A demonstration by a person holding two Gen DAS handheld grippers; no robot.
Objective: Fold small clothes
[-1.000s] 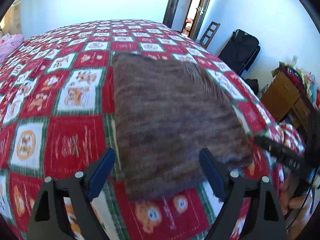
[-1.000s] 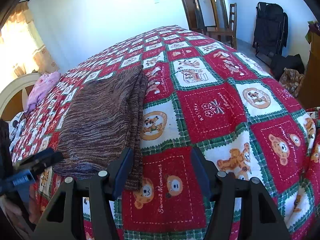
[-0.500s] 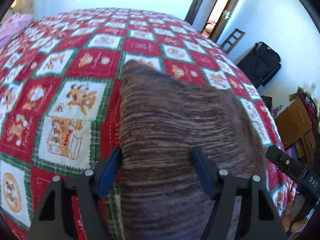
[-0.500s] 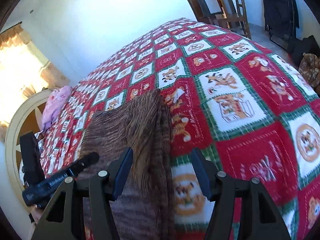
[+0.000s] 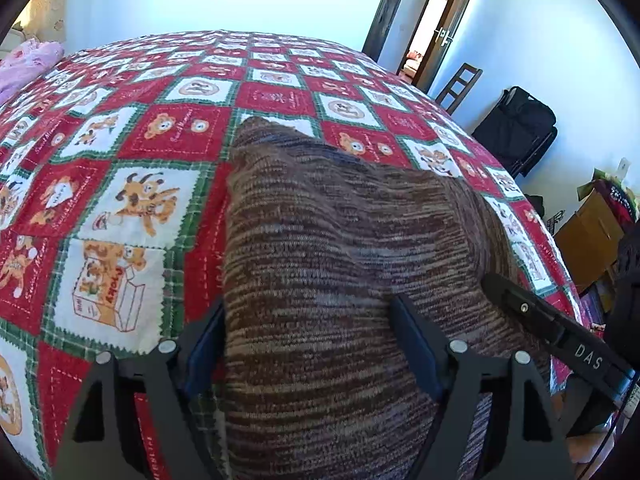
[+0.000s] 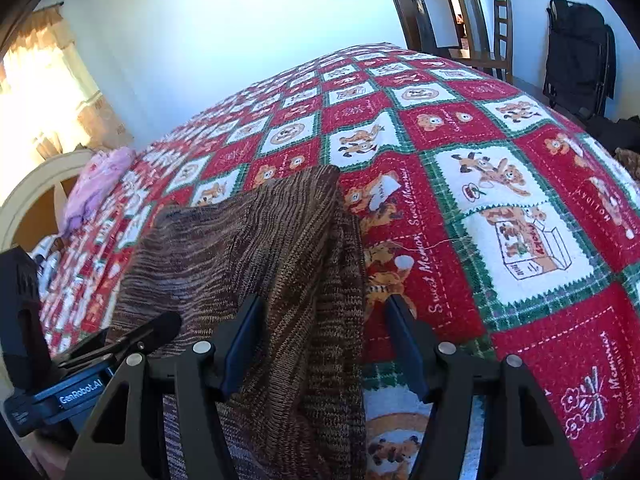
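A brown striped knit garment [image 5: 340, 240] lies spread on the red, white and green patchwork bedspread [image 5: 120, 200]. My left gripper [image 5: 308, 344] hangs over the garment's left part, its jaws opening; cloth fills the space between the fingers, which do not pinch it. In the right wrist view the garment [image 6: 260, 248] shows a folded-over strip along its right edge. My right gripper [image 6: 324, 340] is open above that edge, with bare bedspread [image 6: 500, 200] showing beside its right finger. Each view also catches the other gripper: the right gripper [image 5: 560, 336] and the left gripper [image 6: 132, 340].
Pink clothing [image 6: 96, 184] lies at the bed's far left by a curved headboard [image 6: 32, 184]. Beyond the bed's right side stand a wooden chair [image 5: 460, 84], a black bag [image 5: 516, 128] and a wooden cabinet [image 5: 588, 232]. A doorway [image 5: 428, 28] opens in the far wall.
Both grippers have moved forward from the garment's near edge to over the cloth. The left jaws narrowed, then widened again. The garment lies where it lay.
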